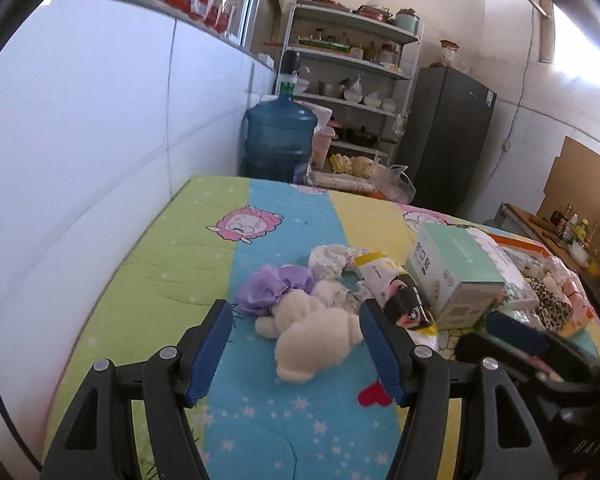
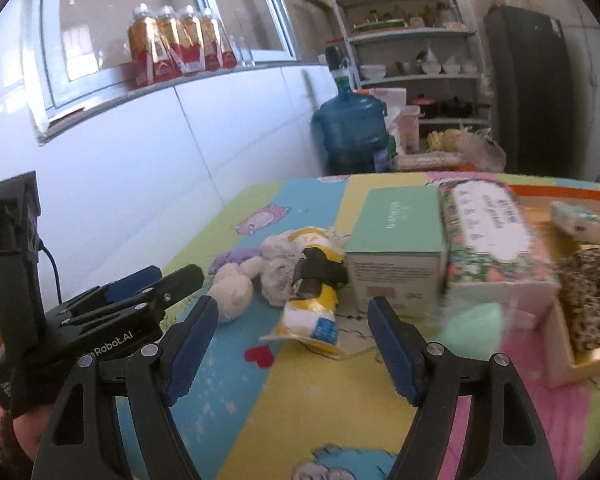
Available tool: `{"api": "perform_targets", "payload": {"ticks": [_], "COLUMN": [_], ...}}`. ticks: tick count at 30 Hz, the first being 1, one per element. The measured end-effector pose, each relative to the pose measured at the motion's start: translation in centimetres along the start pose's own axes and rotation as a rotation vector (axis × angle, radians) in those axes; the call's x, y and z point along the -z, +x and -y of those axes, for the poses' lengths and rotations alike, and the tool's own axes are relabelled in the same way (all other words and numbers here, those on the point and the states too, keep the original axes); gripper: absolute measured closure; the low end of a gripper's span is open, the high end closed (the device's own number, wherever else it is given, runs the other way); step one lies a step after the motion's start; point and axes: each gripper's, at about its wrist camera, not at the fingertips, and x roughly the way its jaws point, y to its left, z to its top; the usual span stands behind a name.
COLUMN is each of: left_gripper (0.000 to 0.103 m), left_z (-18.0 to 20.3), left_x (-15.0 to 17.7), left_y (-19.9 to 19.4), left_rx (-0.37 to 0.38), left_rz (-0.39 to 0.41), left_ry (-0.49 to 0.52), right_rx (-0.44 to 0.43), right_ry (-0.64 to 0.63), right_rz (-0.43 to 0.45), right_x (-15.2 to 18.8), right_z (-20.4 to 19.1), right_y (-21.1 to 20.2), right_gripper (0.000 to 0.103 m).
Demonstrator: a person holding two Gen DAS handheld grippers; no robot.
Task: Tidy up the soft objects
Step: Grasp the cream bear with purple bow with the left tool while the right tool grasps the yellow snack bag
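Both wrist views low, close, perhaps parallel, sharing the white plush [image 1: 320, 332] [image 2: 232, 294].

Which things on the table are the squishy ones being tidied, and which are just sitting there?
For tidying: cream plush toy, purple fabric scrunchie, grey-white cloth roll, leopard-print soft pouch.

Just there: mint-green cardboard box, floral tissue pack, blue water jug.

Beyond my jaws, a white tiled wall [image 2: 188, 148] runs to a blue water jug [image 1: 281, 136], with a metal shelf rack [image 1: 352, 76] just right of it, then a dark fridge [image 1: 448, 136], daylight through the window [image 2: 168, 12].
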Motion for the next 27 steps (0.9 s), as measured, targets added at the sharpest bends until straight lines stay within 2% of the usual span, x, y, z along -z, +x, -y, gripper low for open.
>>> {"api": "perform_targets", "payload": {"ticks": [6,14,21,27], "left_gripper": [0.038,0.038,0.037,0.037], "left_z": [-0.7,-1.0,-1.6,-2.2], "left_x": [-0.8,-1.5,-1.4,-1.0], "left_y": [3.1,5.4,6.3,7.6], "left_rx": [0.025,0.004,0.041,0.105], "left_rz": [-0.096,-0.146,-0.162,-0.194], "left_ry": [-0.026,-0.020,-0.056,-0.111], "right_rx": [-0.012,-0.025,-0.026,-0.020], "right_ry": [0.060,0.078,0.076,0.092], "right_rz": [-0.049,-0.092,-0.107,-0.115], "right_x": [-0.3,-0.3,-0.6,-0.5], "right_z": [0.7,1.1,1.0,1.4], "right_y": [2.5,4.1,4.9,5.0], "right_gripper": [0.025,0.025,0.025,0.025]}}
